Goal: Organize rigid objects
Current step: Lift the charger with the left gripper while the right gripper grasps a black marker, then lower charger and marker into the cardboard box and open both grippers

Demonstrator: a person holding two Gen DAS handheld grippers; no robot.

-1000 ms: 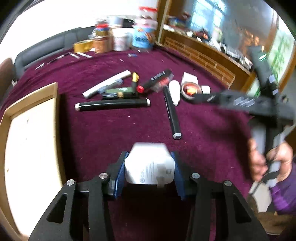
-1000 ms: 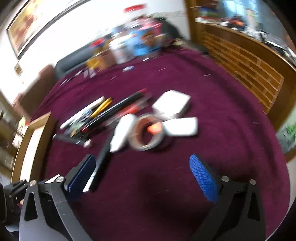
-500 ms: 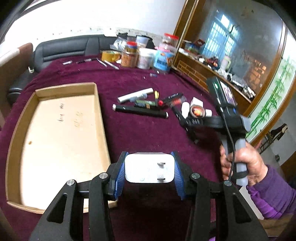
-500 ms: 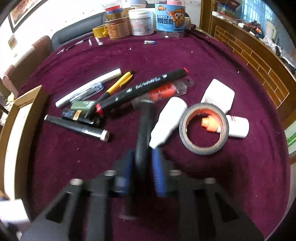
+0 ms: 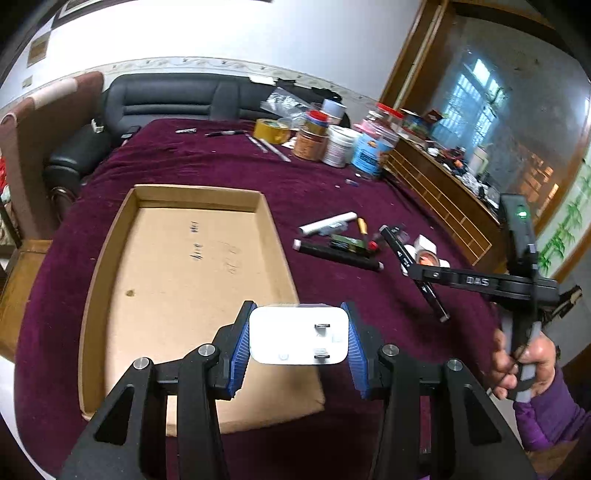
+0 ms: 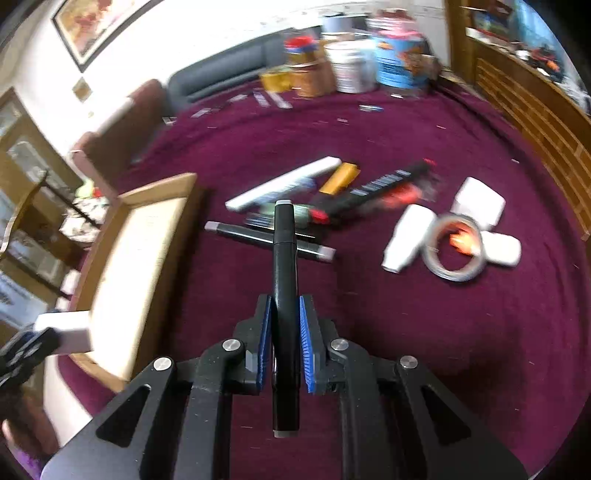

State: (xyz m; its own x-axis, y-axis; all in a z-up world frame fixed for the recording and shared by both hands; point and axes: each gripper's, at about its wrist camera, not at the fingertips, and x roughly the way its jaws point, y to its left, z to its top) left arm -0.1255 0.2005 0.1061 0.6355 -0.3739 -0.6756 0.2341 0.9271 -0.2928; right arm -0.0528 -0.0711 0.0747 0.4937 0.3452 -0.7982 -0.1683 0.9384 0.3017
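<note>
Both your grippers are clamped: your left gripper pinches a white rectangular plug adapter above the near right corner of the shallow cardboard tray, and your right gripper squeezes a black marker pen over the maroon tablecloth. A second ago the right jaws stood wide and empty, and the adapter hung over cloth right of the tray.

A black leather sofa stands beyond the far edge of the maroon tablecloth, with a brown chair to its left. A framed picture hangs on the white wall. Wooden panelling runs along the right.
</note>
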